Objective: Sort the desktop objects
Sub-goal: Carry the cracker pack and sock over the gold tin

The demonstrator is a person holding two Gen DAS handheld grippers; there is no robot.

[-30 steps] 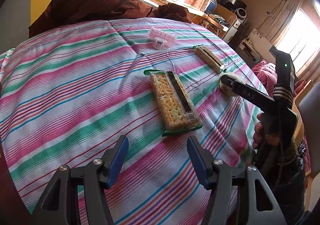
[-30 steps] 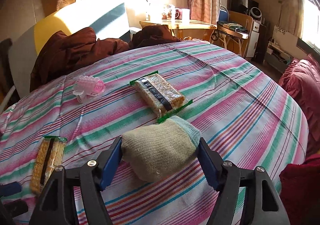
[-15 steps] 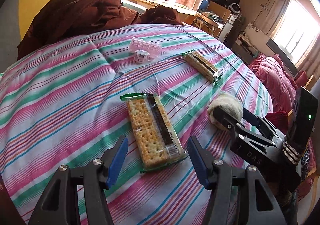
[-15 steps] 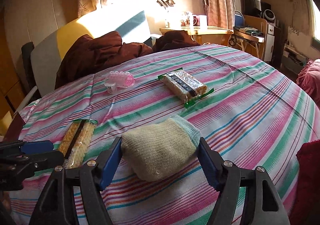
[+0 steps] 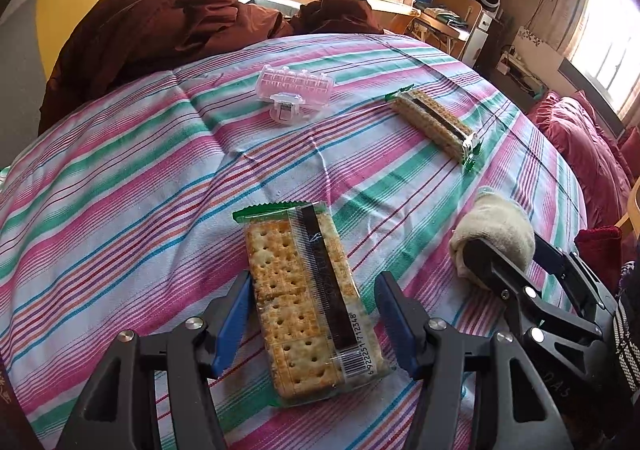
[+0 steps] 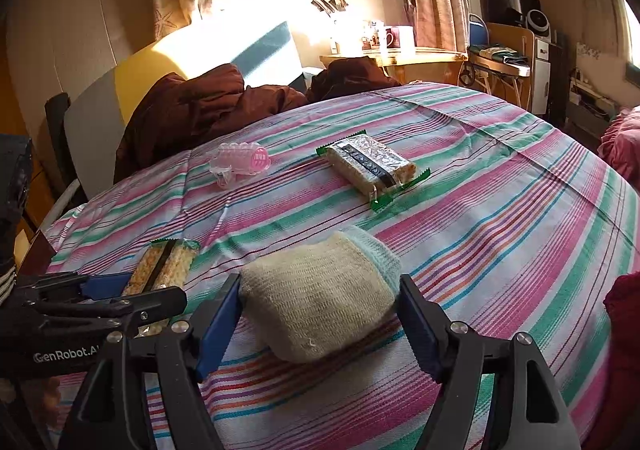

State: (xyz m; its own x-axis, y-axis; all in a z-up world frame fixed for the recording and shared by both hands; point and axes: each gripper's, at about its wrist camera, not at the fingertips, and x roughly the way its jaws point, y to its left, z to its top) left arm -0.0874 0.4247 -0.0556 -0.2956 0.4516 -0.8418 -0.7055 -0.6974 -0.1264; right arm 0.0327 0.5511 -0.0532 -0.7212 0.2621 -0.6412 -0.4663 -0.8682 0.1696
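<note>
On the striped tablecloth (image 5: 120, 190) a clear pack of crackers (image 5: 304, 290) lies lengthwise between the fingers of my left gripper (image 5: 313, 282), which is open and straddles it. The same pack (image 6: 164, 266) shows at the lower left of the right wrist view. My right gripper (image 6: 319, 286) is shut on a rolled beige sock (image 6: 320, 310), held just above the cloth; the left wrist view shows that sock (image 5: 500, 226) at the right. A second cracker pack (image 5: 434, 124) (image 6: 370, 164) and a pink plastic hair roller (image 5: 296, 90) (image 6: 240, 160) lie farther back.
A dark brown garment (image 5: 160, 22) (image 6: 192, 102) is heaped past the table's far edge. Behind it stands a wooden desk (image 6: 400, 58) with mugs. Pink bedding (image 5: 580, 142) lies beyond the right edge. The table (image 6: 520, 190) curves away on all sides.
My left gripper has moved forward, so the near cracker pack now lies between its open fingers. My right gripper has drawn back from the far pack with the sock still in it.
</note>
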